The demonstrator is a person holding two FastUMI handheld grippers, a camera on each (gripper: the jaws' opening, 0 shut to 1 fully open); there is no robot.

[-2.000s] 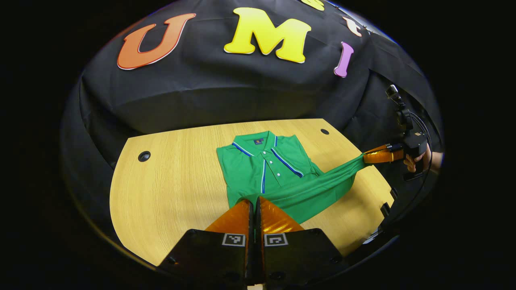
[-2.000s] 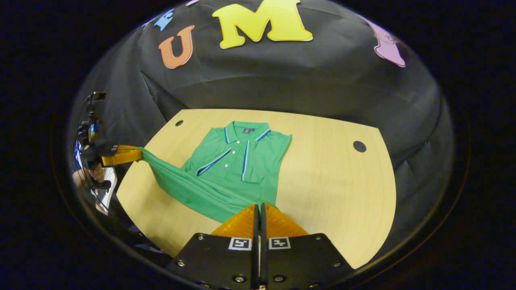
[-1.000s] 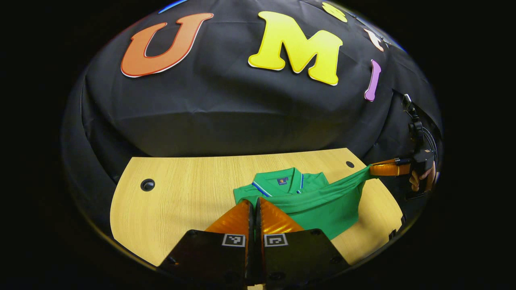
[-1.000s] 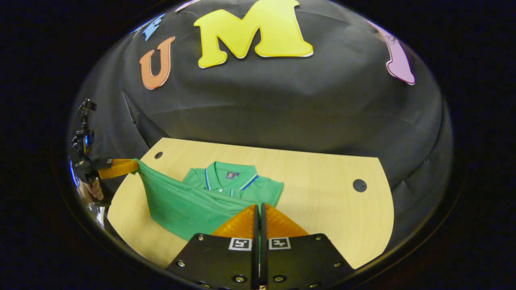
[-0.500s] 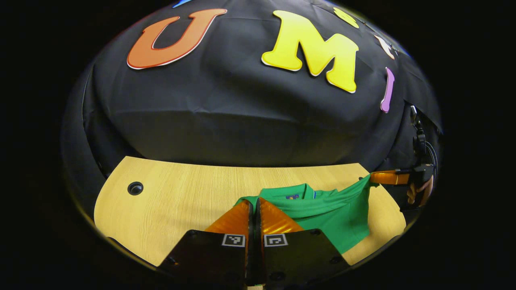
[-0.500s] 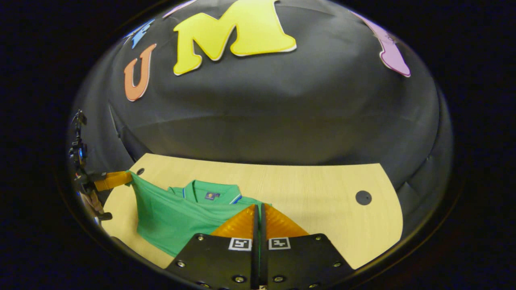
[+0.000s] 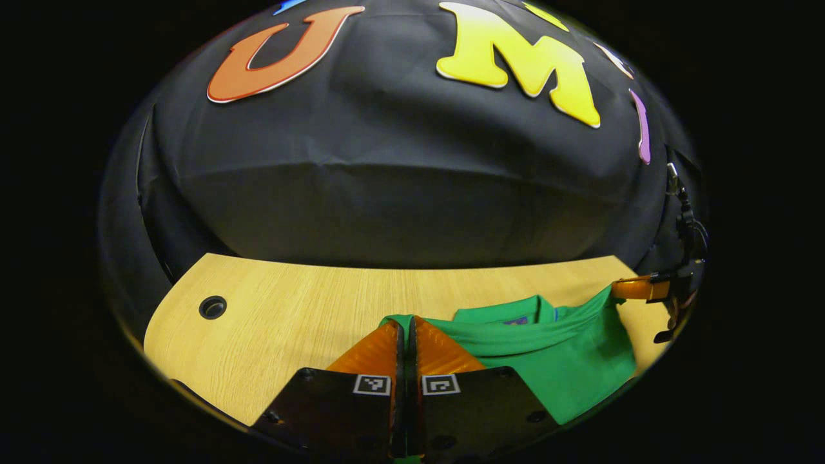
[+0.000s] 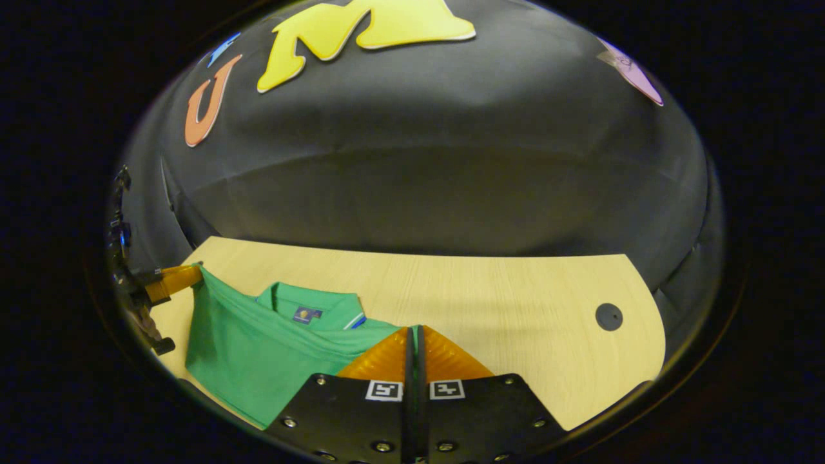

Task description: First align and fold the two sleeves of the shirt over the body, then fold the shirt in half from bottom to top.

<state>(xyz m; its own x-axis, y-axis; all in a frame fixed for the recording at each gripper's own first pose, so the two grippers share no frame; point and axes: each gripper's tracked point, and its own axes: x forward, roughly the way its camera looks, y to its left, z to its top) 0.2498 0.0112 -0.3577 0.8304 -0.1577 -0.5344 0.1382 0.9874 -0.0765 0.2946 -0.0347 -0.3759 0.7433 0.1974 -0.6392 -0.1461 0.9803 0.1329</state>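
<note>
With your left gripper (image 7: pixel 404 325) and right gripper (image 8: pixel 412 332) each closed on a hem corner of the shirt (image 7: pixel 567 361), keep the hem taut and level and lay it square just below the collar (image 8: pixel 309 303) on the bench (image 8: pixel 515 322).

My right gripper (image 8: pixel 412 330) pinches the green shirt's (image 8: pixel 258 361) hem, lifted over the collar (image 8: pixel 309 306) on the wooden table (image 8: pixel 515 322).

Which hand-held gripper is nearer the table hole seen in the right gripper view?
Right. The hole lies right of the right hand-held gripper, across bare table; the left hand-held gripper grips the shirt on the far side, farther off.
</note>
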